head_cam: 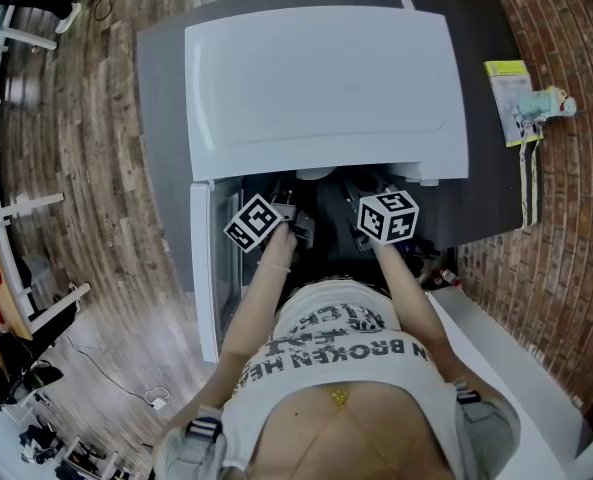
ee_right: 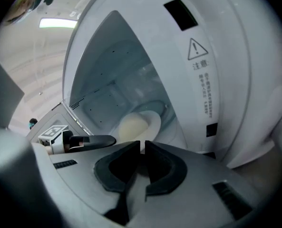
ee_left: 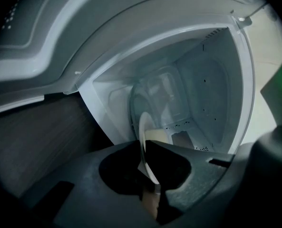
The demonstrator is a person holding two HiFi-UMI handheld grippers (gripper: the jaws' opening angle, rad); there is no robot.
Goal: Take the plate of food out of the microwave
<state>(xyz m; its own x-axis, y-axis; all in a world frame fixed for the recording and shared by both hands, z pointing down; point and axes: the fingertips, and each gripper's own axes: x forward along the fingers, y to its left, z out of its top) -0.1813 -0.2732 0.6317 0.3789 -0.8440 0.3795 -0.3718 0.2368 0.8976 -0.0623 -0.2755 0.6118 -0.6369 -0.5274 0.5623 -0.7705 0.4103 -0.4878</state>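
Grey desk carrying the white microwave, whose door is swung open at the left. The plate, loaded with pale food, is seen inside the cavity. Its near rim is pinched by the left gripper and the right gripper, both clamped tight. The grasp step is judged complete. A level, joint withdrawal through the opening is called for next.

- Microwave: white box with its door swung open at the left side.
- Plate: white, round, inside the microwave's chamber near the front opening.
- Food: pale yellow mound lying on the plate.
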